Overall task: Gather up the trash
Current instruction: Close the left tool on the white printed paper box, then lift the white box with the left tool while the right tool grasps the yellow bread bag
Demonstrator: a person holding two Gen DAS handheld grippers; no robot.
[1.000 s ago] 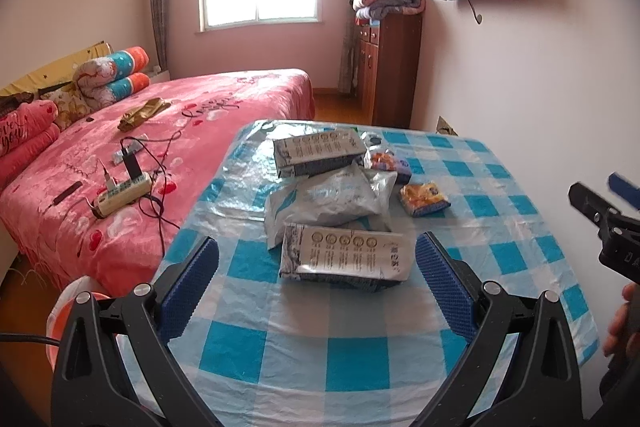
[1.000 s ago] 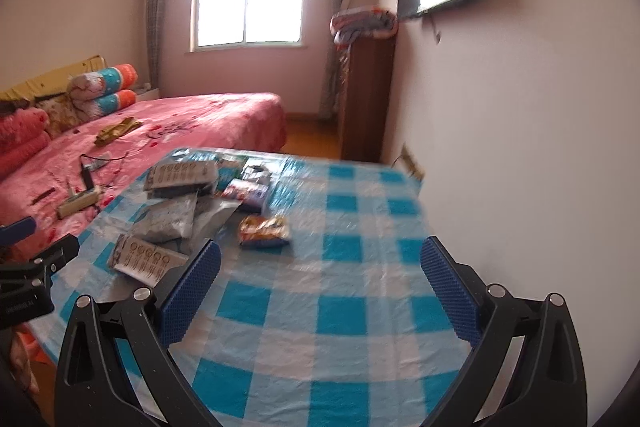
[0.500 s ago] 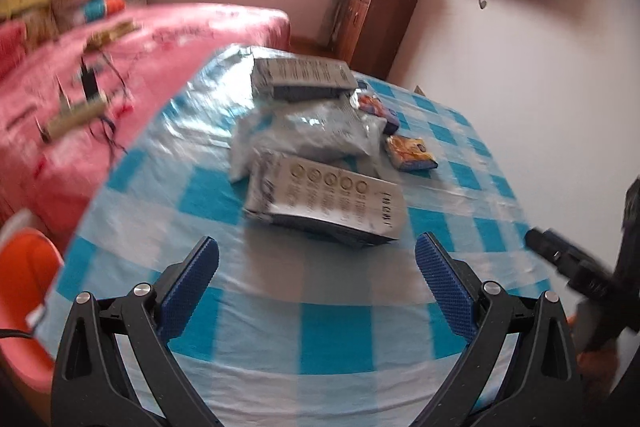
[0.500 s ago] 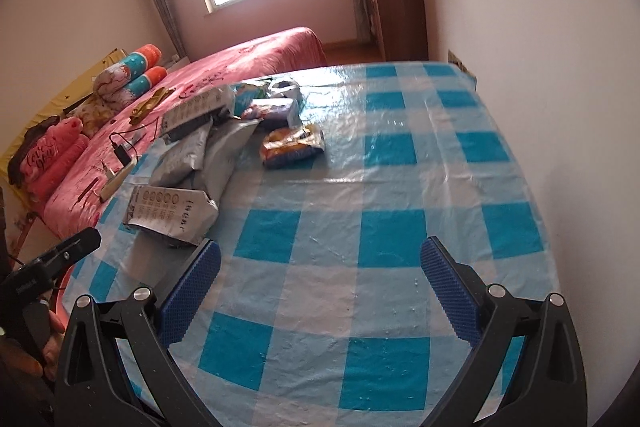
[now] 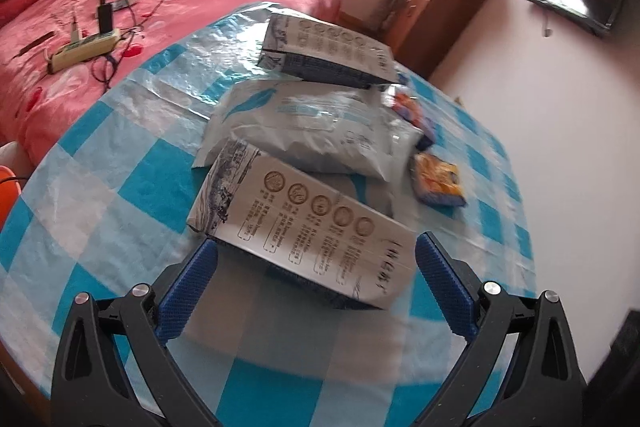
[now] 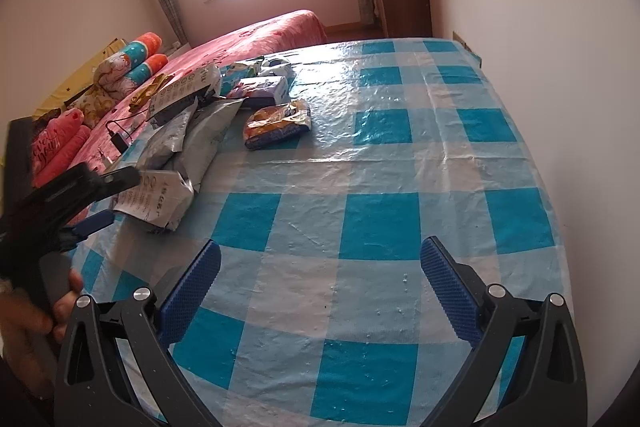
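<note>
Left gripper [image 5: 316,267]: spread wide, nothing held, blue pads either side of the near end of the nearest carton [image 5: 304,223] without visible contact. Seen from the right wrist view, angled down and forward over the table's near left edge, gripped at the handle by a hand [image 6: 48,307]; wrist and forearm out of frame. Spacing of the jaws judged a match for the carton's width, so pose read as a line-up for a clamp across the short side.

Right gripper [image 6: 320,279]: likewise fully open and empty, held low over bare checked tablecloth [image 6: 380,219] at the near right, well apart from any litter. Judged parked clear to leave the left side room to work.

Trash: all gathered on the far left part of the table. Nearest carton lying flat, printed face up, its far end touching a grey plastic mailer bag [image 5: 316,131]. Second carton [image 5: 328,51] beyond, resting partly on that bag. Orange snack packet [image 5: 438,181] just right of the bag; another small wrapper [image 5: 408,107] farther back, blurred. Overlap judged a snag risk: lifting the near carton may drag the bag.

Collection bin: not identifiable with certainty; orange object [image 5: 8,183] at the left edge, partly cut off. Pink bed [image 5: 60,47] beyond, carrying a power strip [image 5: 84,47].
</note>
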